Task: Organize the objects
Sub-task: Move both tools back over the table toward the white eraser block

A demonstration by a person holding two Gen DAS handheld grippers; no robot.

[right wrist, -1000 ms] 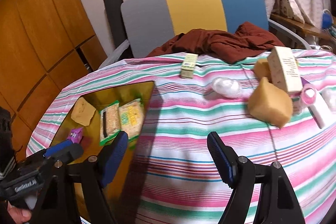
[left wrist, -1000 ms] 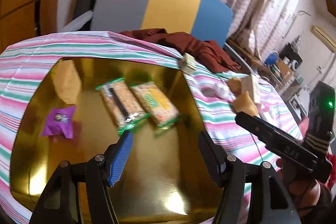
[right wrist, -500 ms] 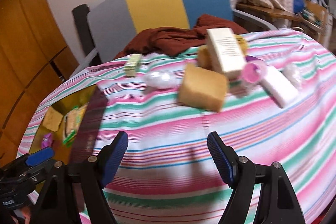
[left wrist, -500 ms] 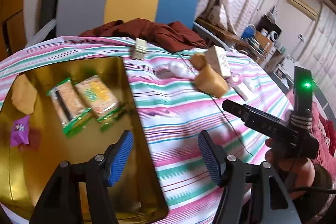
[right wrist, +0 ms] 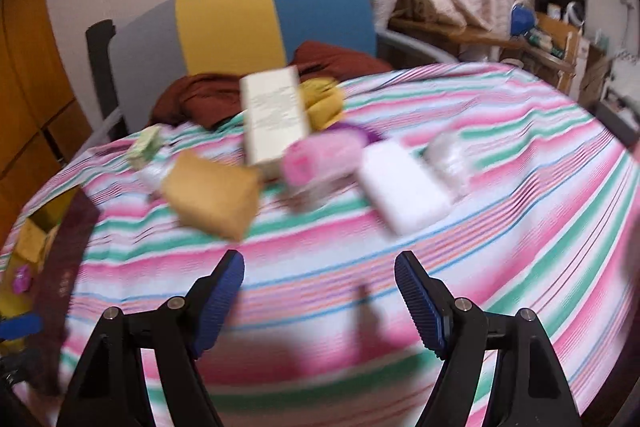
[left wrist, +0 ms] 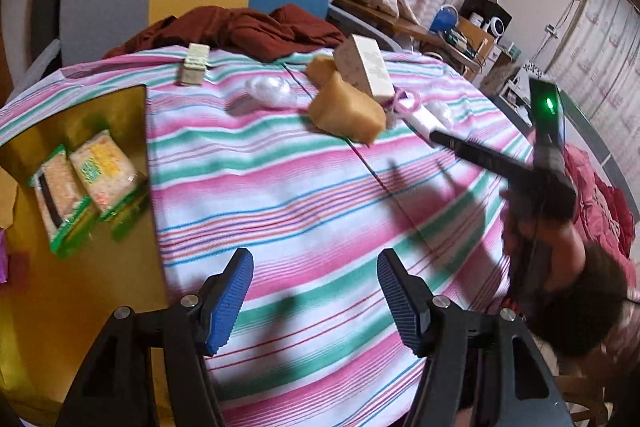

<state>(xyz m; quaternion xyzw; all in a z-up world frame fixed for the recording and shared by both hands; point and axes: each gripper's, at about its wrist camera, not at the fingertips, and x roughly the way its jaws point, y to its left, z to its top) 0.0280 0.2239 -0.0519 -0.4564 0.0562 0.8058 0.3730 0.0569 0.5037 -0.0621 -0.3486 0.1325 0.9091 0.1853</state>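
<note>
Both sets of fingers wide open, left gripper [left wrist: 314, 289] and right gripper [right wrist: 320, 293], holding nothing. Tan sponge [right wrist: 212, 195] on striped table [right wrist: 520, 195], right of gold tray [left wrist: 60, 267], touching cream box [right wrist: 274, 119].

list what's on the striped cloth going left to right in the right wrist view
gold tray → small green box → tan sponge block → cream carton → pink-capped item → white bar → clear plastic wrap
</note>
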